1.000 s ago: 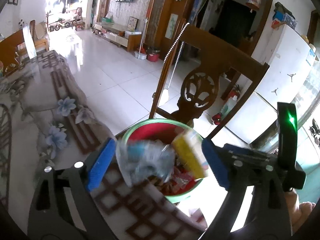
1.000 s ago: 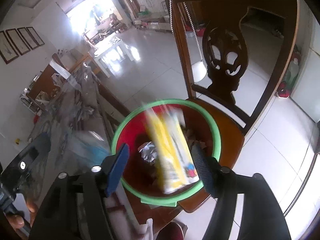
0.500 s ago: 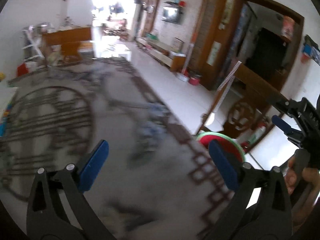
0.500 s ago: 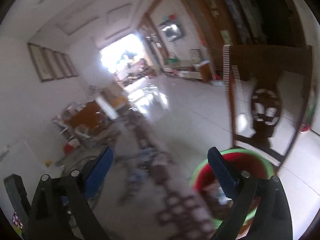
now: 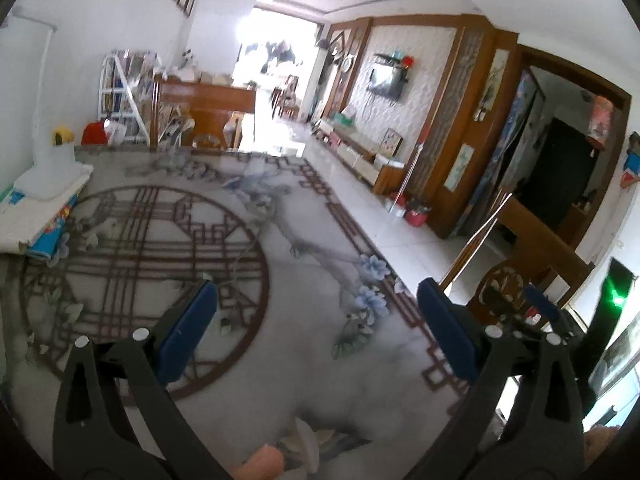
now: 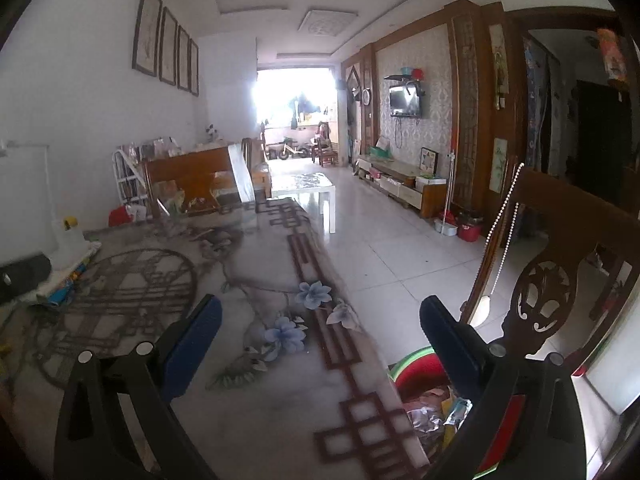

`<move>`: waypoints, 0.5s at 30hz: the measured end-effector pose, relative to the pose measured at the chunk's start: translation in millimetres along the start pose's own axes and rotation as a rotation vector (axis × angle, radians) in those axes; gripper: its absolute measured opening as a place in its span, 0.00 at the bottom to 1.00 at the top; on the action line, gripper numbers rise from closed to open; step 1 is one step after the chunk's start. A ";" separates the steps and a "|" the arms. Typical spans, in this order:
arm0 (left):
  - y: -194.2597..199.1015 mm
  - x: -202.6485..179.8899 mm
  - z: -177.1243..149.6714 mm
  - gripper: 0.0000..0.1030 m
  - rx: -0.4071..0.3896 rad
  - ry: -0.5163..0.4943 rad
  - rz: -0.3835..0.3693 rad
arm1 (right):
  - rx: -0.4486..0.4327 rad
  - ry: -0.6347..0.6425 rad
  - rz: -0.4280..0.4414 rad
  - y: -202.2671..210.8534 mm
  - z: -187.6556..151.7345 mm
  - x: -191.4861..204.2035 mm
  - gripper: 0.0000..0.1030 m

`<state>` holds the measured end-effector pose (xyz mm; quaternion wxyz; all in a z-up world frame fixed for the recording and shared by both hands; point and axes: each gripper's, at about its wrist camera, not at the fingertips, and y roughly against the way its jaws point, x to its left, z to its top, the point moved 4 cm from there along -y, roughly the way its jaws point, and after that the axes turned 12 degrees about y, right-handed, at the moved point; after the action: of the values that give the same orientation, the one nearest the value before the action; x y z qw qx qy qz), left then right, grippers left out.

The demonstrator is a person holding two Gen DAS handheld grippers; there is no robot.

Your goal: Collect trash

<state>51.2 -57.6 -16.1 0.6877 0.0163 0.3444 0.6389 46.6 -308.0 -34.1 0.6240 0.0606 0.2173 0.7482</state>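
A red basin with a green rim (image 6: pixel 414 362) stands on the wooden chair beside the table, with foil and paper wrappers (image 6: pixel 430 412) in it. My right gripper (image 6: pixel 320 308) hovers over the table's edge just left of the basin. Its jaws are opening and nothing is between them. My left gripper (image 5: pixel 318 294) is open and empty above the patterned tabletop (image 5: pixel 280 240). A small pale scrap (image 5: pixel 308 440) lies at the near edge, blurred. The basin is hidden in the left wrist view.
A white jug with a yellow cap (image 5: pixel 52 160) sits on folded cloths at the table's far left. The carved chair back (image 6: pixel 560 280) with a hanging bead cord (image 6: pixel 500 240) rises at the right. Tiled floor (image 6: pixel 400 248) runs beyond the table.
Both grippers let go of the clear bag and the yellow packet over the basin, opened wide, and swung up and left to face the table.
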 end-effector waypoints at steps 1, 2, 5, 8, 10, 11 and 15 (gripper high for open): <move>2.5 -0.7 -0.4 0.95 -0.008 -0.004 -0.003 | 0.000 0.007 0.000 -0.2 -1.0 2.3 0.93; 4.7 -2.5 0.0 0.95 -0.019 -0.009 -0.009 | -0.001 0.017 -0.001 -0.1 -1.2 4.0 0.93; 10.7 -6.1 0.6 0.95 -0.052 -0.021 -0.021 | -0.003 0.037 0.001 -0.8 -2.1 9.2 0.93; 12.3 -6.9 0.8 0.95 -0.065 -0.037 -0.015 | -0.003 0.043 0.002 -3.1 -3.8 13.2 0.93; 12.3 -7.1 1.1 0.95 -0.069 -0.047 0.001 | -0.004 0.038 0.004 -3.1 -3.9 13.1 0.93; 12.2 -7.2 1.0 0.95 -0.072 -0.052 0.009 | -0.004 0.038 0.004 -3.1 -4.0 13.0 0.93; 10.6 -4.3 0.9 0.95 -0.074 -0.041 0.018 | 0.002 0.028 0.005 -4.3 -4.4 13.7 0.93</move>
<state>42.6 -59.1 -8.5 0.6890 0.0071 0.3064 0.6568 46.0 -295.4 -42.2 0.6191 0.0514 0.2267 0.7501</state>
